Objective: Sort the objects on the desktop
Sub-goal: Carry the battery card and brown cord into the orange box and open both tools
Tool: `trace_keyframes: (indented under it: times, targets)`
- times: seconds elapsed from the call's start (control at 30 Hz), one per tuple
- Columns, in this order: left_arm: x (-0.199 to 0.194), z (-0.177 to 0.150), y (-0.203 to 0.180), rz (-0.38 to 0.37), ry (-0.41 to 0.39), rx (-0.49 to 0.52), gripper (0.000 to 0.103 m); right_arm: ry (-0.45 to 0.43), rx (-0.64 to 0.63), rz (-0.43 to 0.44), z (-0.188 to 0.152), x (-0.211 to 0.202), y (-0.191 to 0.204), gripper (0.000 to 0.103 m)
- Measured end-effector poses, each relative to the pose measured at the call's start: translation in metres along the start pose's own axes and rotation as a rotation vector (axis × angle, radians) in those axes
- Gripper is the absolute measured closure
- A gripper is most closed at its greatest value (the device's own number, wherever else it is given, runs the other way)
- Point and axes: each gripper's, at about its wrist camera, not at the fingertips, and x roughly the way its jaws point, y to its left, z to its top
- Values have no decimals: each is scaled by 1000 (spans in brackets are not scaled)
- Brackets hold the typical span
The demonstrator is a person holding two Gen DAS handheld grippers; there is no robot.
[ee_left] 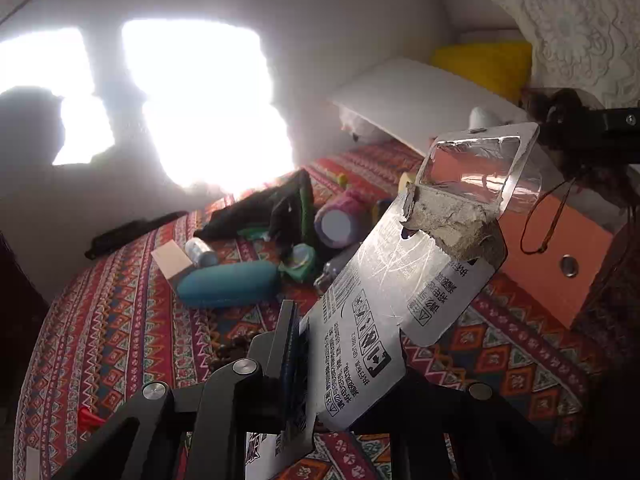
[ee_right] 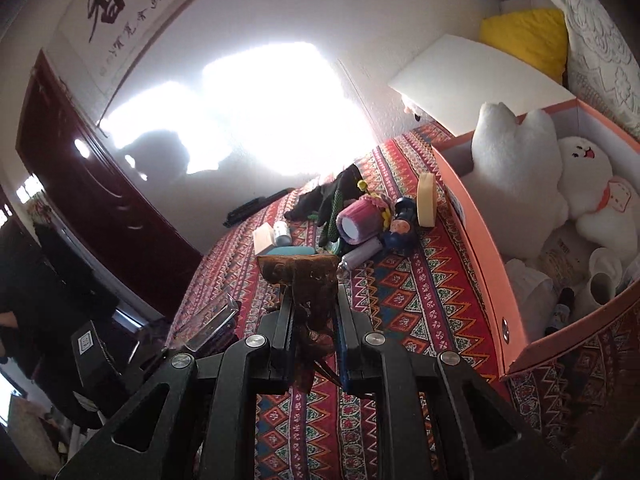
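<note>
Both hand-held grippers raised above the patterned-cloth desk, each clamped on an item.

The red, multicoloured woven cloth covering the desk [ee_right: 400,300] carries an open orange cardboard box [ee_right: 476,236] at right, holding white plush toys [ee_right: 516,160]. The left hand-held gripper [ee_left: 296,360], angled downward, pinches a torn silver blister-pack card with a clear plastic window [ee_left: 404,268], held clear of the desk. The right hand-held gripper [ee_right: 312,320], also angled downward, is closed on a dark brown carved wooden piece [ee_right: 298,276], lifted above the cloth beside the box.
</note>
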Motion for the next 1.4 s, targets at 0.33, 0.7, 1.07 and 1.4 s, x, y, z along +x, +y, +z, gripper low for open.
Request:
trace_keyframes:
  times: [0.33, 0.7, 1.07, 1.4]
  targets:
    - [-44, 63, -62, -150, -108, 38, 87, -181, -77, -92, 0, -98, 1, 86]
    - [6, 173, -153, -553, -100, -66, 87, -367, -52, -336, 57, -194, -71, 86]
    - [108, 183, -217, -587, 102, -73, 68, -252, 12, -451, 109, -142, -171, 82]
    - [105, 159, -164, -531, 115, -237, 13, -171, 8, -483, 106, -95, -176, 27]
